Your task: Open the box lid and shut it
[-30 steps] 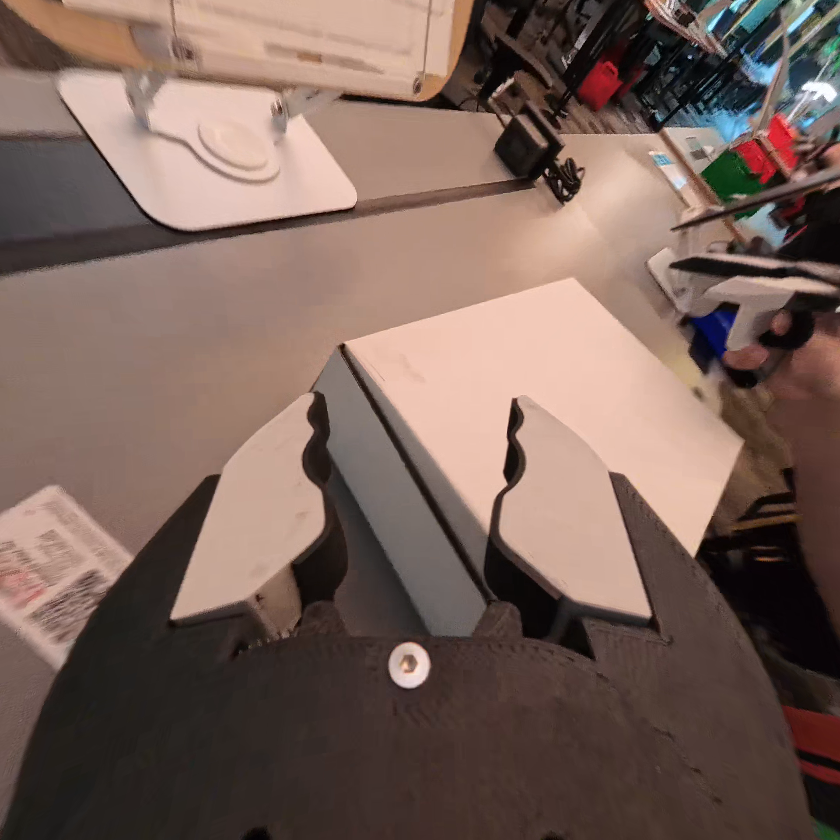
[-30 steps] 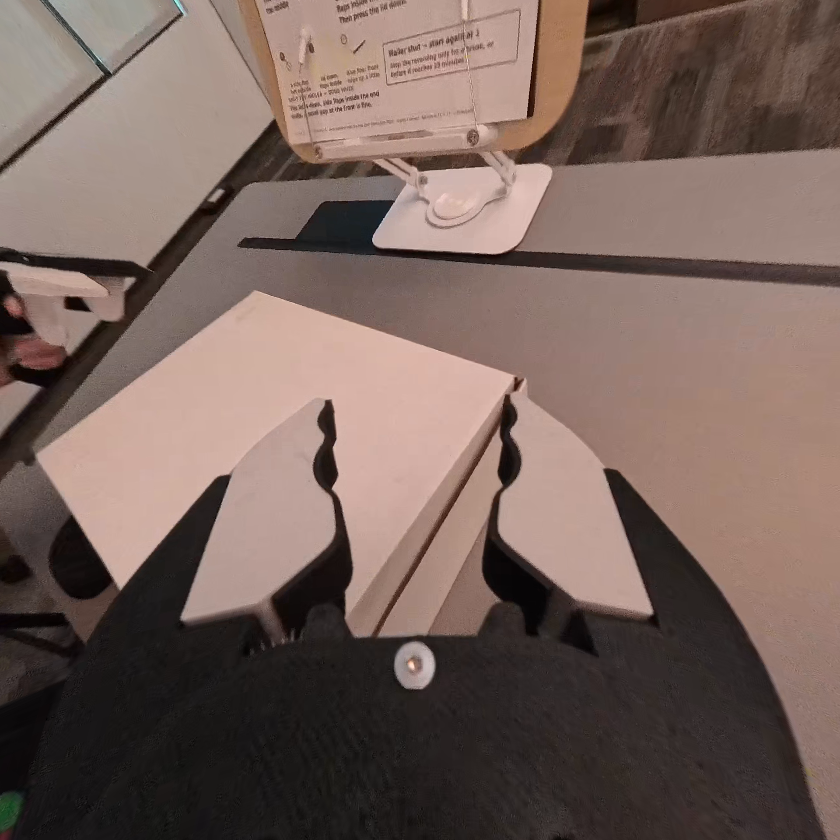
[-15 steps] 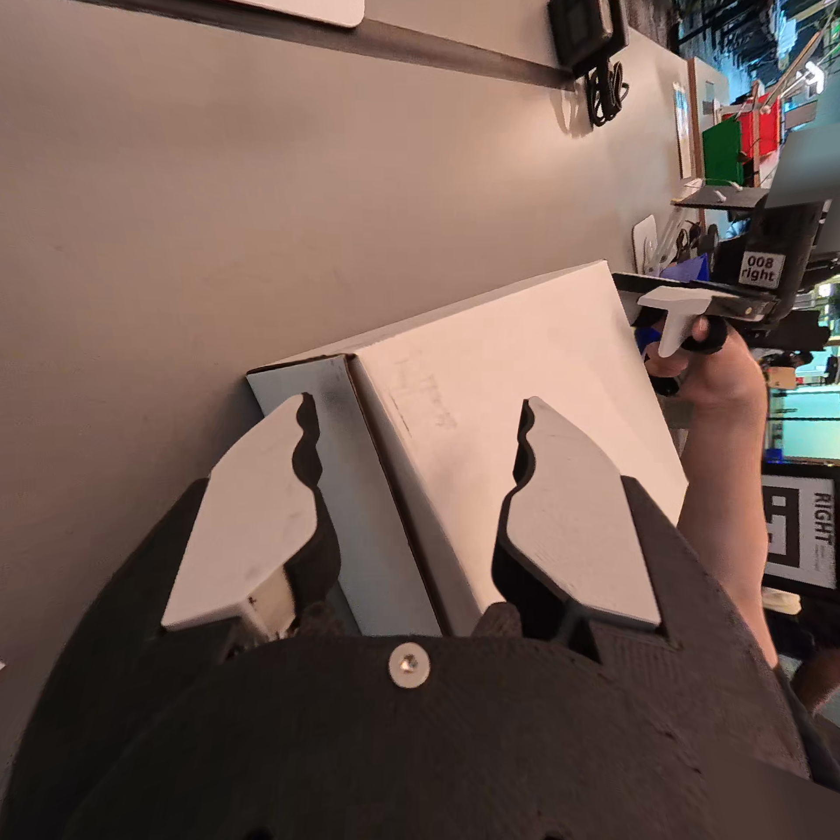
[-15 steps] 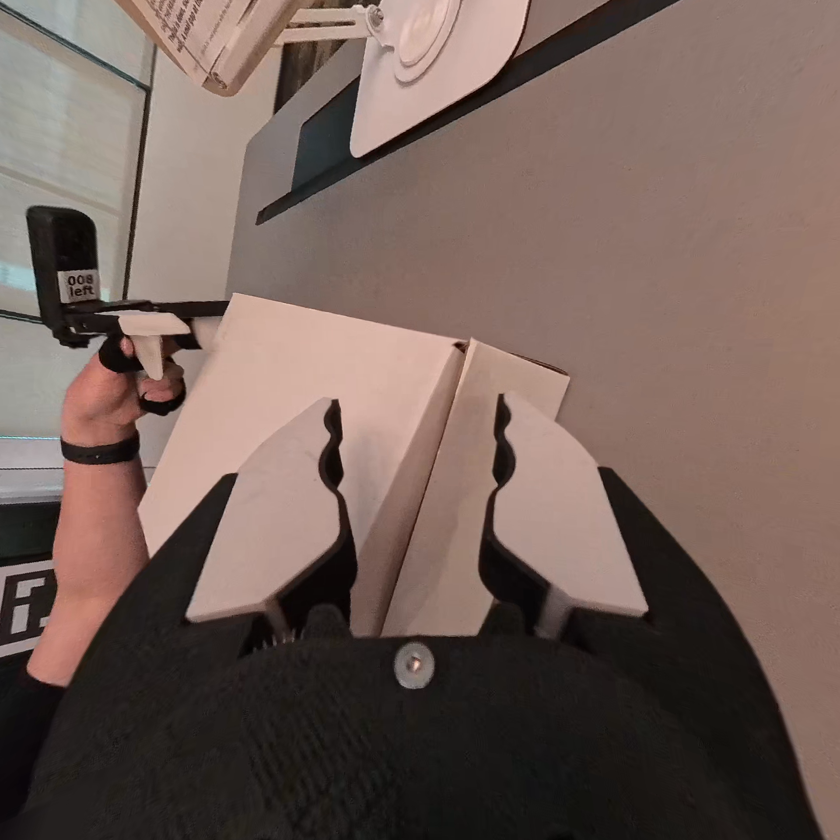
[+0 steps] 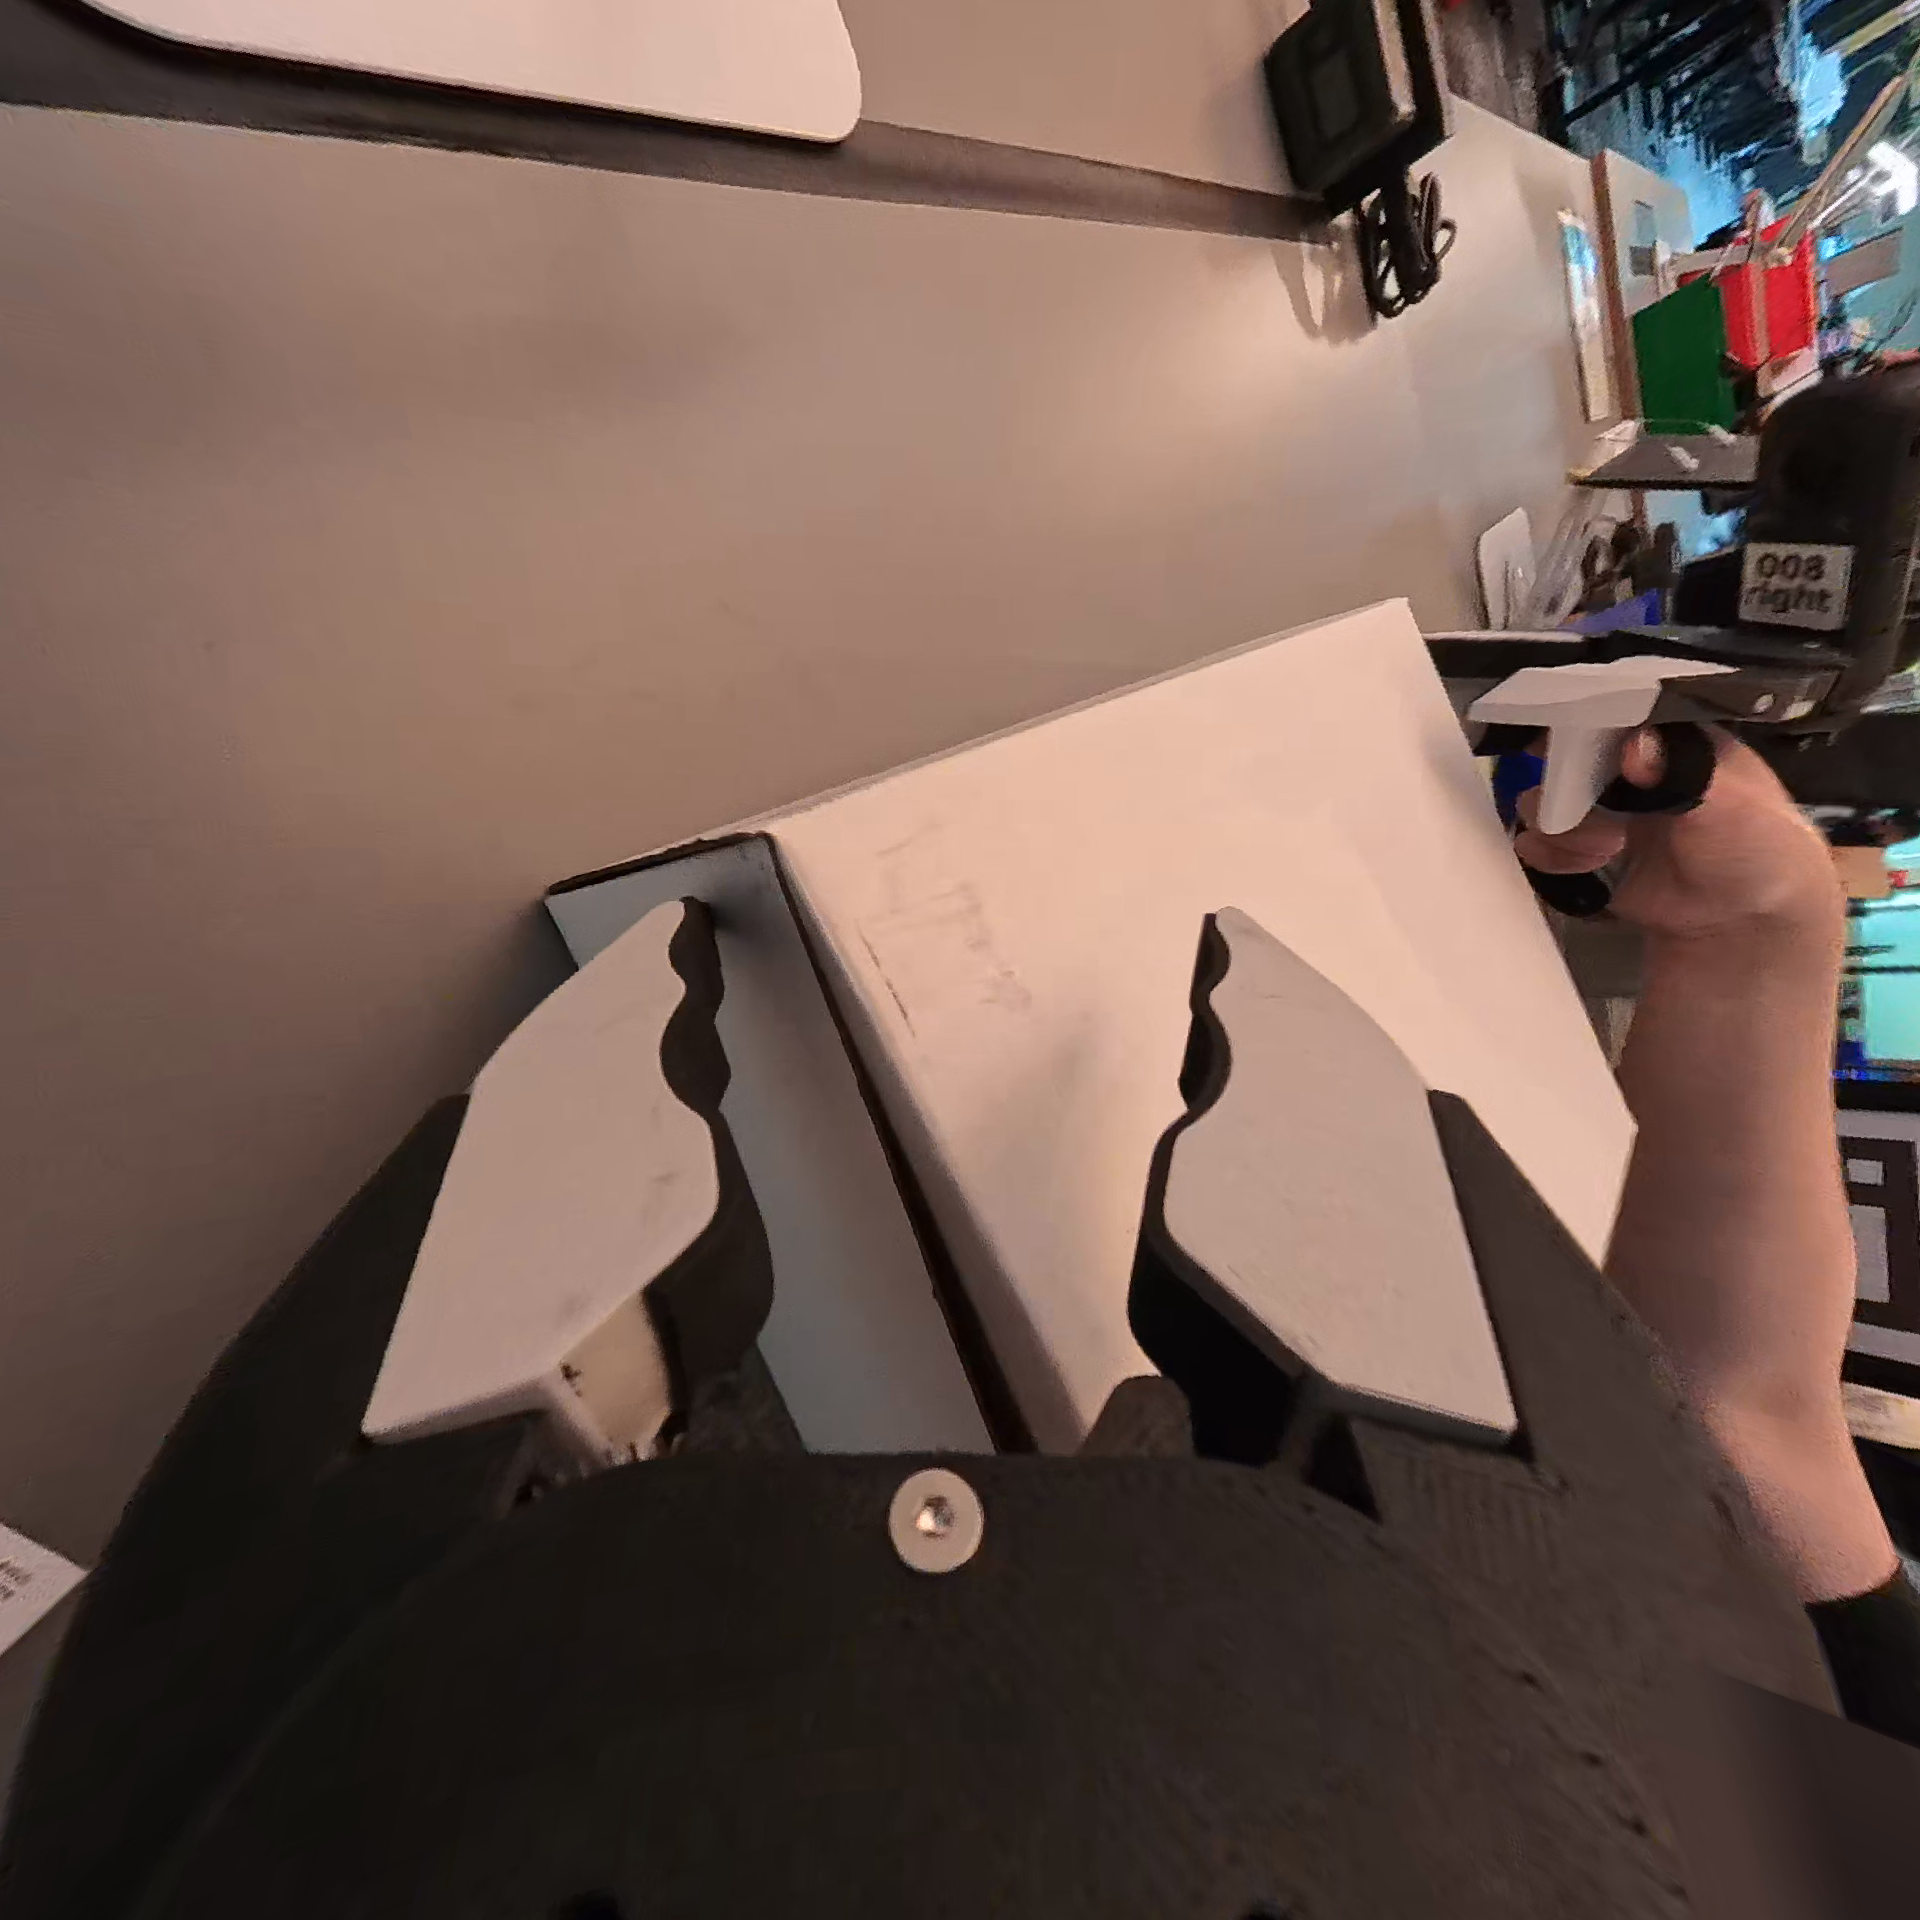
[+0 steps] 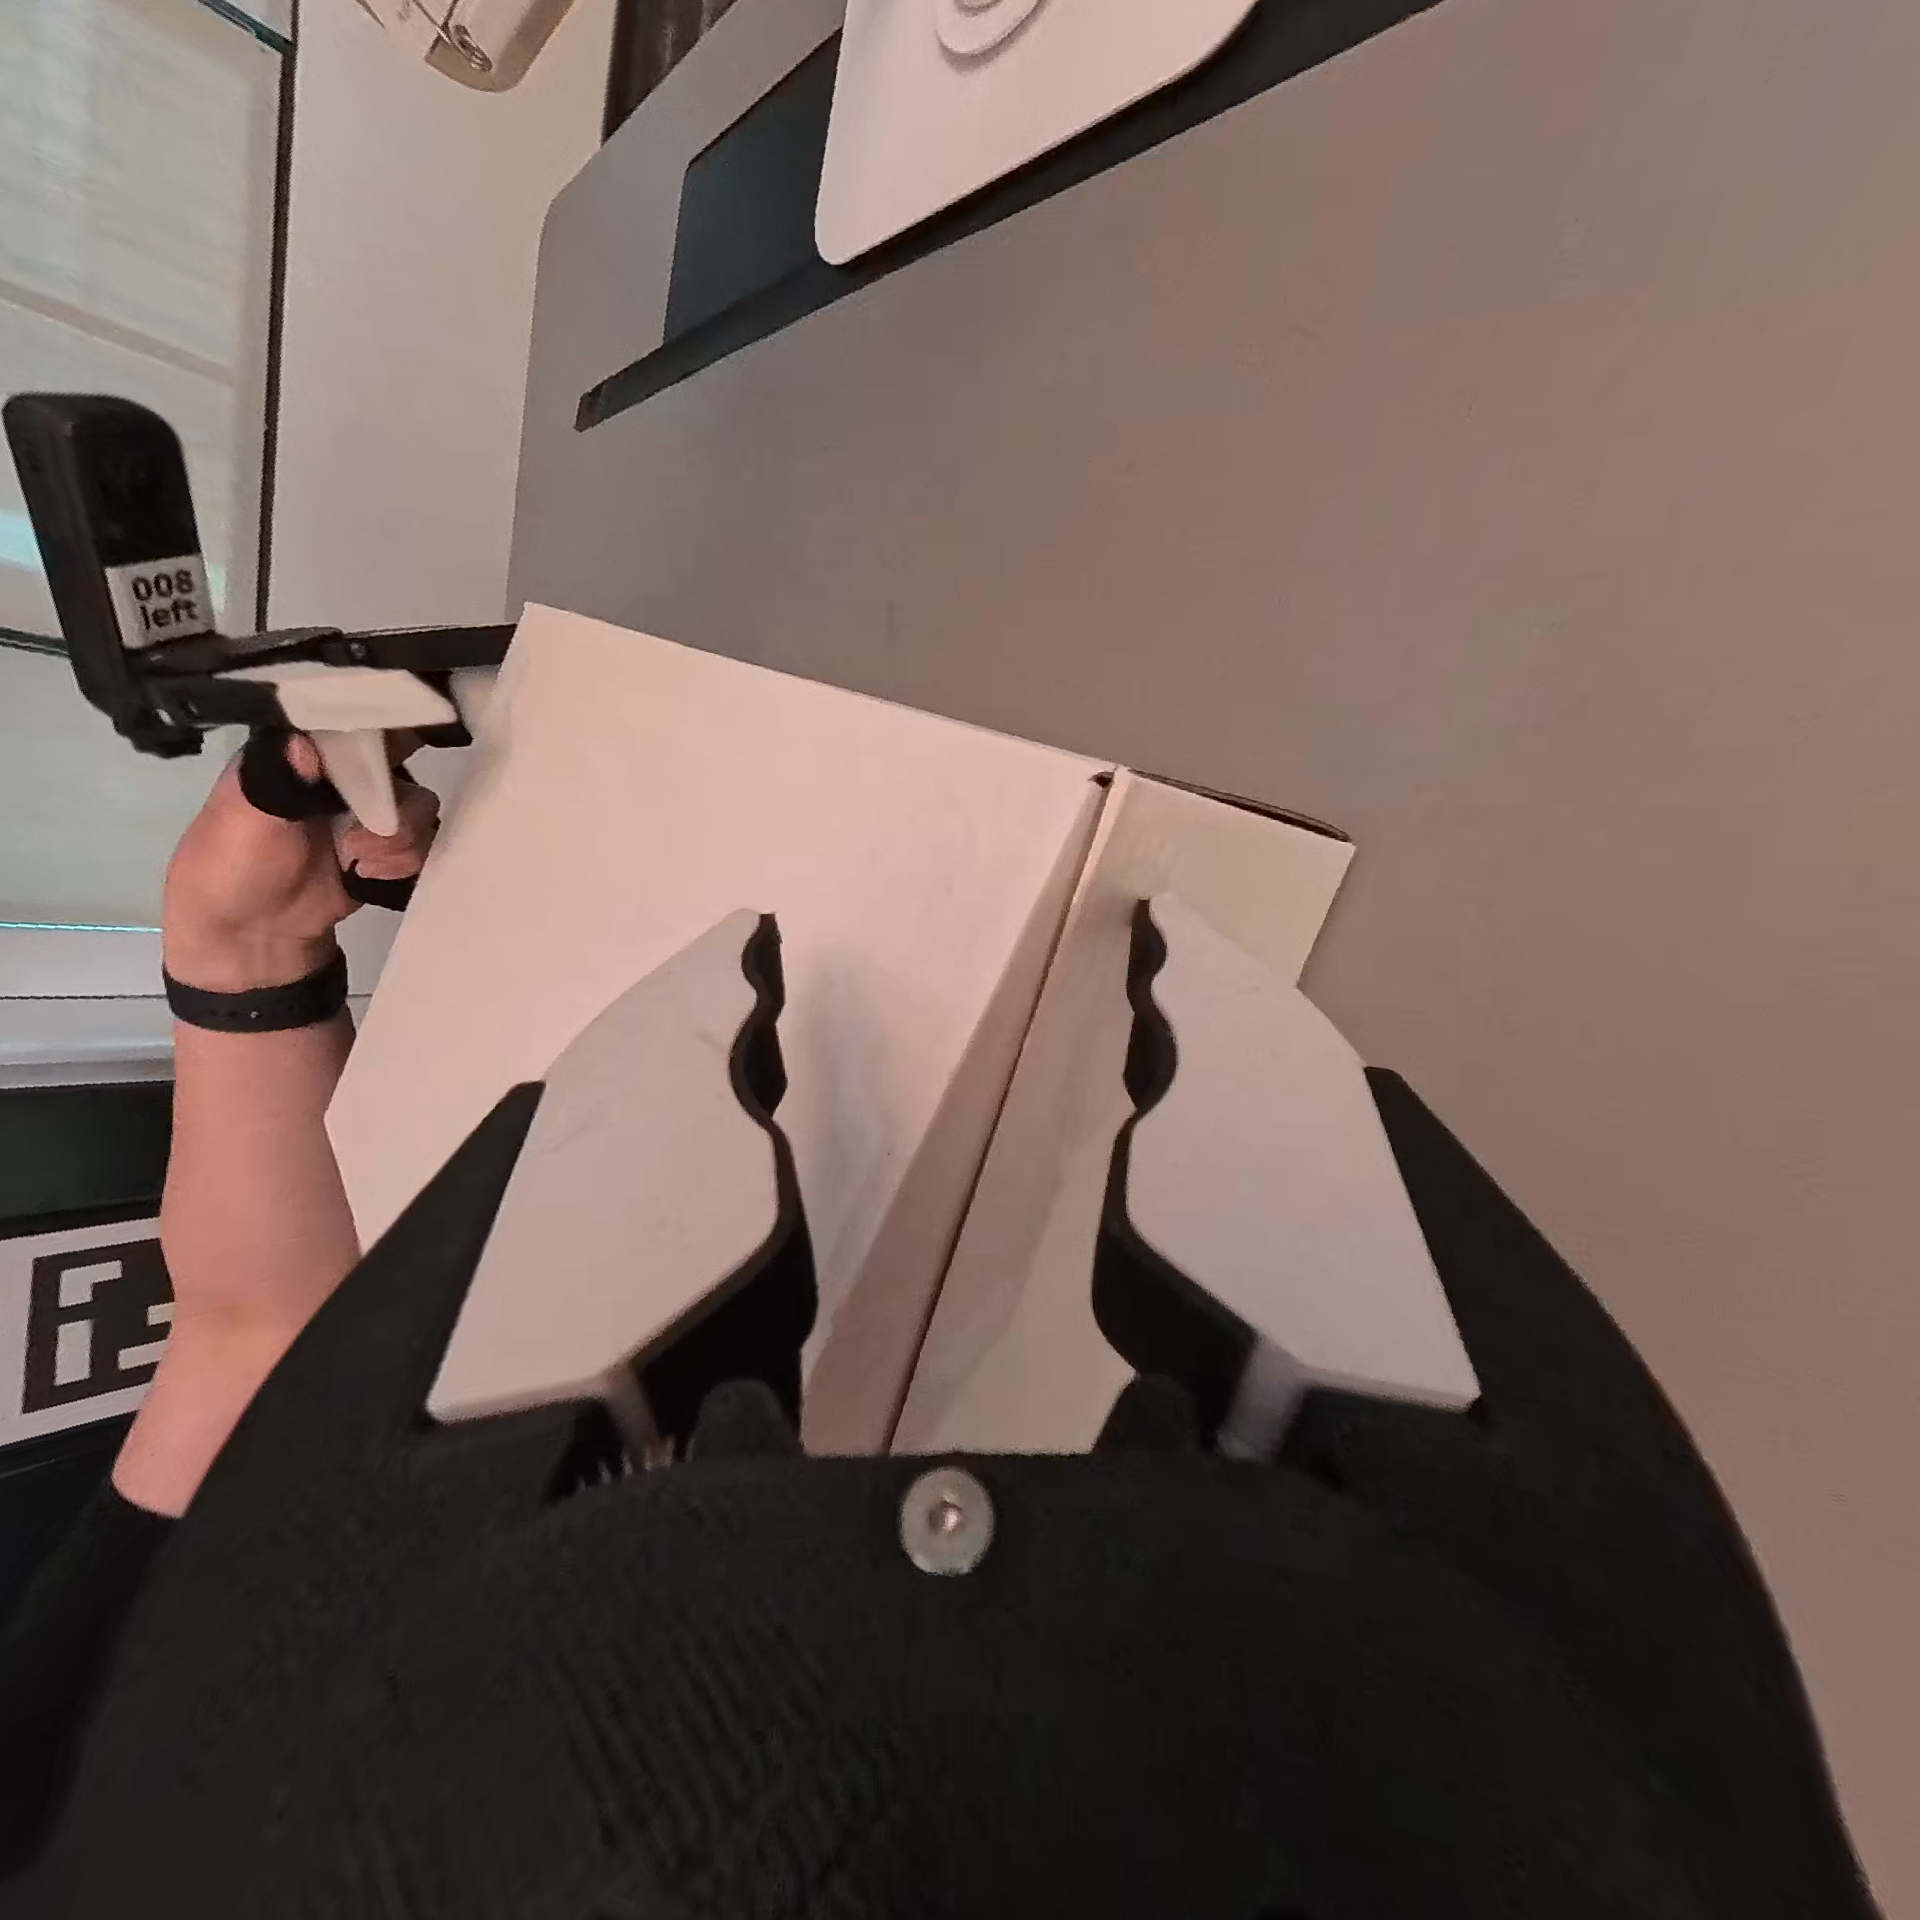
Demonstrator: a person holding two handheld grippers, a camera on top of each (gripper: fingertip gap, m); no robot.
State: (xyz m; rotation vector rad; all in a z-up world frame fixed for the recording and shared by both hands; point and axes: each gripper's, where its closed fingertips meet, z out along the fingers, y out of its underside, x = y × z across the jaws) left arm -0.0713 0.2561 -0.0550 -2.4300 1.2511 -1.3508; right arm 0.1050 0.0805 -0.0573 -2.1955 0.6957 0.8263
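Observation:
A white box lies on the grey table; its lid (image 5: 1195, 883) shows in the left wrist view with a dark seam along the side wall (image 5: 790, 1195). My left gripper (image 5: 951, 920) is open and turned on its side, one finger by the side wall, the other over the lid. My right gripper (image 6: 954, 914) is open and turned the same way at the opposite end, straddling the lid (image 6: 727, 831) and side wall (image 6: 1226, 862). Each gripper also shows at the box's far end in the other view: right (image 5: 1558, 696), left (image 6: 343, 686).
A white stand base (image 5: 520, 62) sits behind a dark strip (image 6: 935, 291) across the table. A black adapter with a coiled cable (image 5: 1340, 94) lies at the back. A printed paper (image 5: 21, 1590) lies near the left gripper. Red and green bins (image 5: 1714, 343) stand beyond the table.
Both grippers have rolled onto their sides and closed in on the two ends of the box, so their fingers now straddle its edges. Both stayed open.

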